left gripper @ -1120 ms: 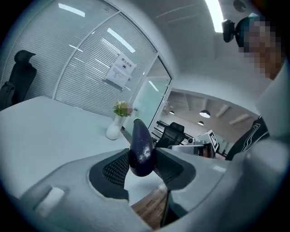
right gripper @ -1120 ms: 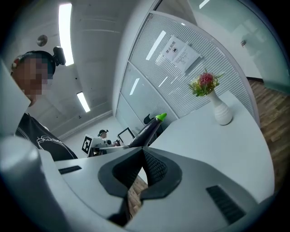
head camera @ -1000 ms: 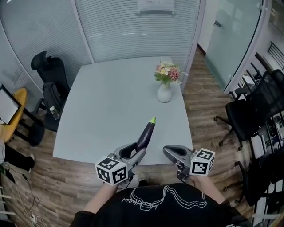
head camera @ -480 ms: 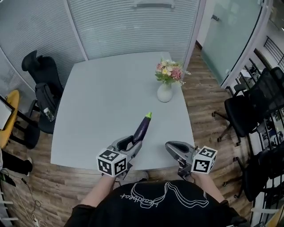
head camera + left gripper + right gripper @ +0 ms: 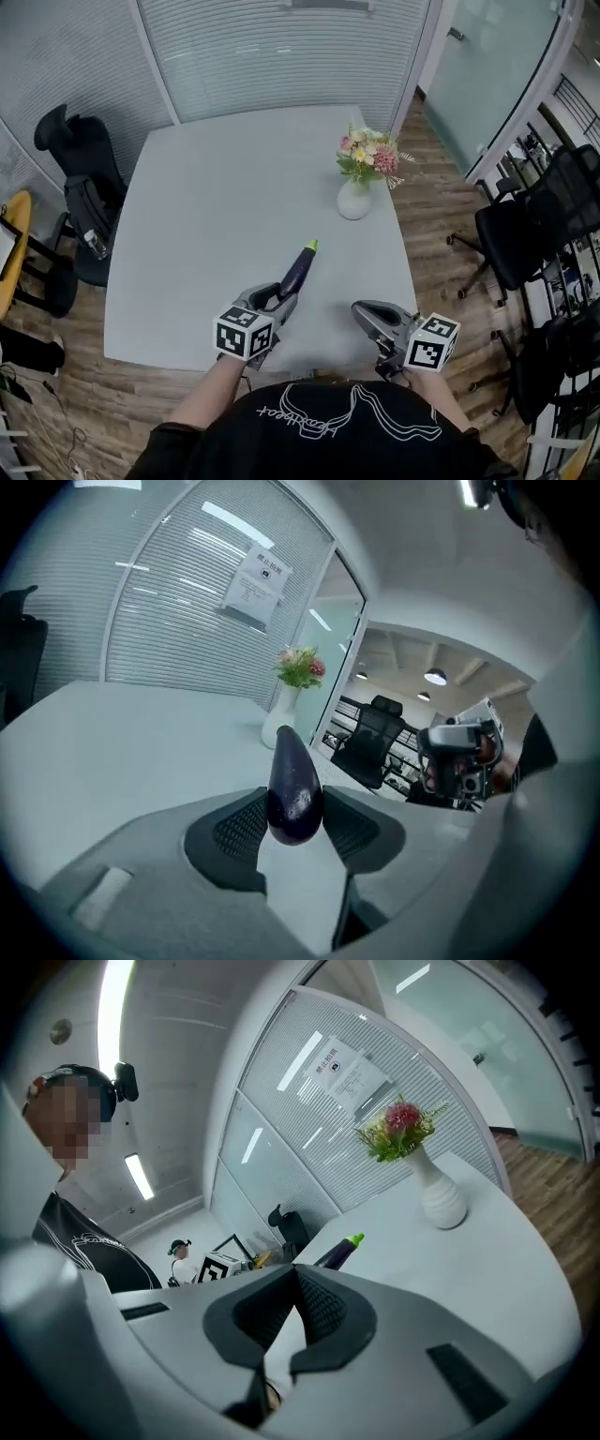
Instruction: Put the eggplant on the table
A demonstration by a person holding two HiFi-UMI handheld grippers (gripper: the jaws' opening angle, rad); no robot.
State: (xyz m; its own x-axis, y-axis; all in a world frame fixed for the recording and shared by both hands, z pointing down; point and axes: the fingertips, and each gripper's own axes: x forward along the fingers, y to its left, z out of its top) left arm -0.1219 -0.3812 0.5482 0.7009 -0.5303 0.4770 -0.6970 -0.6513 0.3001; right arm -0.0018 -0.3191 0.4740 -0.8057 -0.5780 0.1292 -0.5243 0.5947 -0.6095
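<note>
A dark purple eggplant (image 5: 296, 272) with a green stem end sticks out forward from my left gripper (image 5: 279, 302), which is shut on its thick end. In the left gripper view both ribbed pads press its sides (image 5: 293, 785), and it points toward the vase. It hangs low over the near part of the pale grey table (image 5: 216, 197); I cannot tell whether it touches. My right gripper (image 5: 361, 315) is at the table's front edge, to the right, shut with nothing in it (image 5: 295, 1274). Its view shows the eggplant (image 5: 336, 1252) from the side.
A white vase of flowers (image 5: 356, 192) stands near the table's right edge. Black office chairs stand to the left (image 5: 80, 178) and to the right (image 5: 525, 234) of the table. Glass walls with blinds rise behind it, and the floor is wood.
My left gripper has sunk toward the table with the eggplant still in it. The right gripper has shifted a little along the front edge, still shut.
</note>
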